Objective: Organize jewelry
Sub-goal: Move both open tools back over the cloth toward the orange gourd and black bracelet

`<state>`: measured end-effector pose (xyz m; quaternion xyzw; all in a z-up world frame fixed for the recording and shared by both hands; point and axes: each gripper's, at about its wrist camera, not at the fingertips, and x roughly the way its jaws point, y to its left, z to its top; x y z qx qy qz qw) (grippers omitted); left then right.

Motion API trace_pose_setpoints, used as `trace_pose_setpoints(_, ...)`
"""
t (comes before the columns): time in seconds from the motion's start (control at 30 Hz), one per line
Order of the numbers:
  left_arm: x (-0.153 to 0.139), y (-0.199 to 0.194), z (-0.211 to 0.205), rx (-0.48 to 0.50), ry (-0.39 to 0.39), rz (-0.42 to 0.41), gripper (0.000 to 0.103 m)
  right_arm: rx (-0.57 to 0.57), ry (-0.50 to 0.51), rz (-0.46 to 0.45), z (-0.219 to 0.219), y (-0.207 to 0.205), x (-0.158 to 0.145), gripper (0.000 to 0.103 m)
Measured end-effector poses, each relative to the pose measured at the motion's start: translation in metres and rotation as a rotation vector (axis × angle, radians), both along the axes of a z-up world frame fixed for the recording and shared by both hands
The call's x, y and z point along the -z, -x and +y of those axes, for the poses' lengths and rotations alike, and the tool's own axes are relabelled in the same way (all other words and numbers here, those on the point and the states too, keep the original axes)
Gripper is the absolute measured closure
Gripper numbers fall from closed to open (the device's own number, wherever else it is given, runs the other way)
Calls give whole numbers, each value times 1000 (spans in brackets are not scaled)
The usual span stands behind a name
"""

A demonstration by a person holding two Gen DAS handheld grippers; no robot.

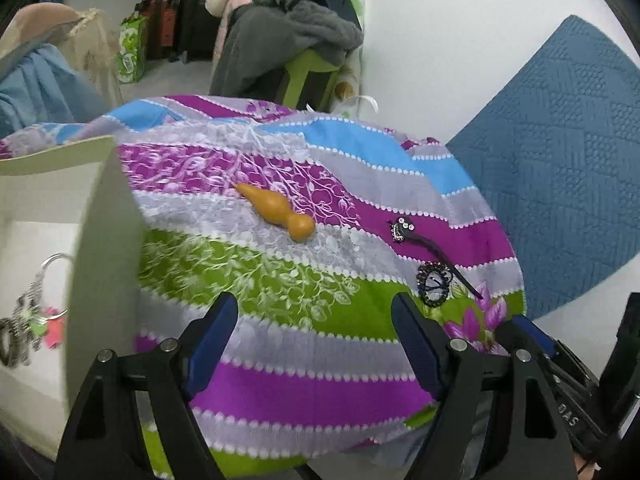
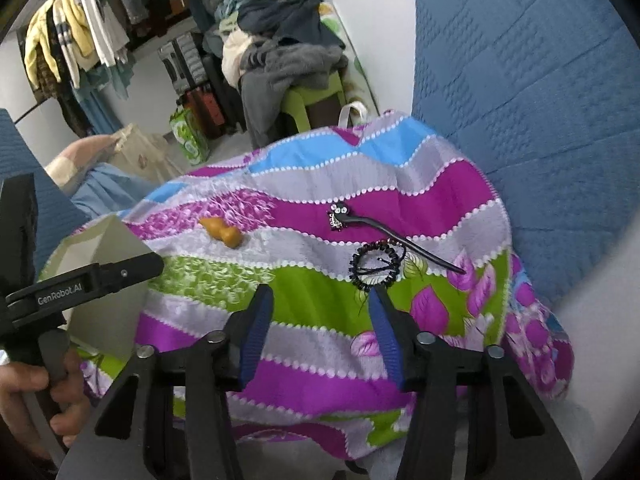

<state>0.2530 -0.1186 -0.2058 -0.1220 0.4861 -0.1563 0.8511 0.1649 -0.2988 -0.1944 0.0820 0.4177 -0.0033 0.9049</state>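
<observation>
One bracelet [image 2: 375, 266], one hairpin [image 2: 396, 240], one gourd [image 2: 224, 233]

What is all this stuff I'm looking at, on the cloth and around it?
Striped floral cloth: one, purple, green, grey and blue, covers the surface.
Amber gourd-shaped wooden piece: one, lying mid-cloth.
Black hair stick with rhinestone head: one, right of the gourd.
Black beaded bracelet: one, its rim under the stick's shaft.
White open box: one, at the cloth's left edge.
Silver rings with pink charms: a cluster, inside the box; count unclear.
Blue quilted cover: one, right, behind the cloth.
Clothes heap on green chair: one, background.
Left gripper: black, blue pads, open, empty.
Right gripper: same colours, open, empty.
Hand: one, holding the left gripper's handle.
</observation>
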Motion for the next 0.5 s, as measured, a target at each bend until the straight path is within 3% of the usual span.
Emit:
trace_pose_setpoints(0.1, 13, -15, -10, -4, -9, 10, 25, -2, -8, 39, -9, -20, 18, 64)
trace_pose_setpoints(0.17, 21, -25, -16, -2, -17, 16, 32, -7, -16, 60, -13, -32, 29, 69)
trace_pose_setpoints(0.37, 46, -52, -23, -18, -18, 42, 34, -16, -1, 94, -20, -59, 48, 72)
trace_pose_setpoints(0.5, 57, -69, -24, -32, -16, 45, 45, -17, 9, 135, -20, -70, 60, 72)
